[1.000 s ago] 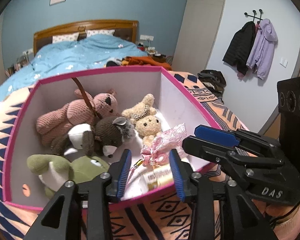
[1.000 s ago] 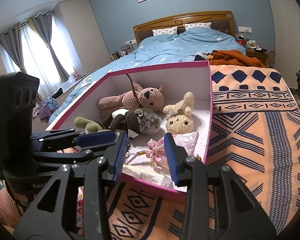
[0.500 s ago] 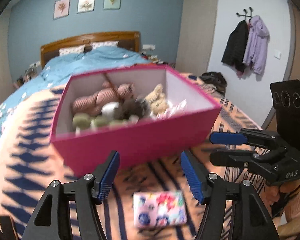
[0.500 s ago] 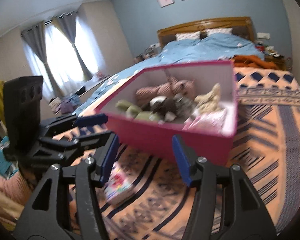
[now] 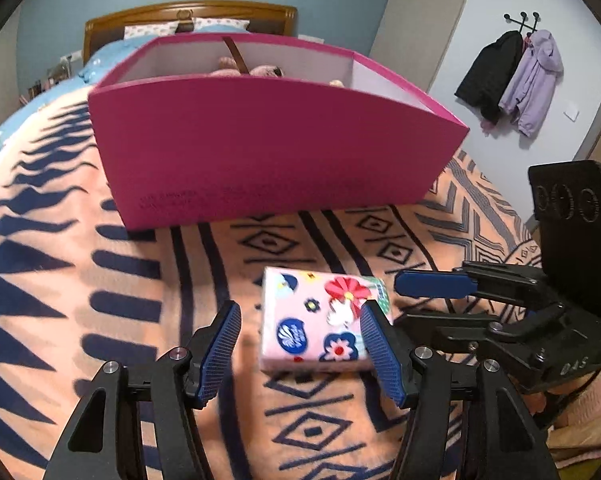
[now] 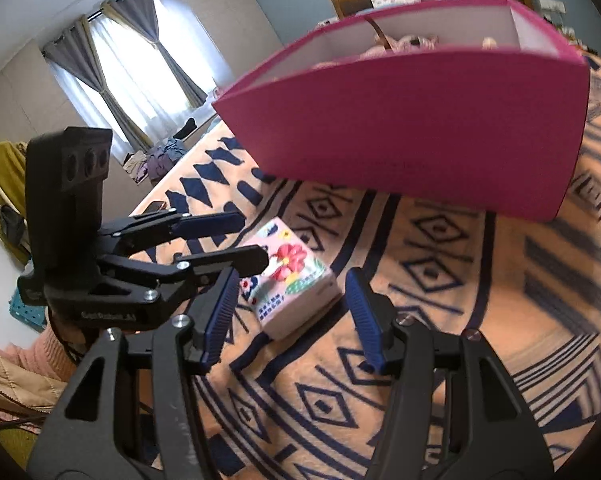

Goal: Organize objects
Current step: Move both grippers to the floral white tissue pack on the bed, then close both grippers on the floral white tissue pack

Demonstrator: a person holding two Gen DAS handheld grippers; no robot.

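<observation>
A pink floral tissue pack (image 5: pixel 320 320) (image 6: pixel 290 280) lies flat on the orange and navy blanket (image 5: pixel 100 280), in front of the magenta box (image 5: pixel 268 148) (image 6: pixel 420 128). Only the tops of plush toys (image 5: pixel 260 70) show over the box's rim. My left gripper (image 5: pixel 300 312) (image 6: pixel 244 240) hovers over the pack with its jaws closing; the pack sits between the fingers, untouched by the pads. My right gripper (image 6: pixel 291 280) (image 5: pixel 404 302) is open just beside it, pointing at the same pack, with nothing gripped.
The blanket (image 6: pixel 440 320) stretches bare to the left and right of the pack. Coats (image 5: pixel 516 76) hang on the right wall. Curtained windows (image 6: pixel 140 80) and clutter lie off the bed's left side. A pink sleeve (image 6: pixel 40 356) shows behind the left gripper.
Both grippers drew back from inside the box and sank toward the blanket. Their jaws widened. The tissue pack has come into view and now lies between the fingers.
</observation>
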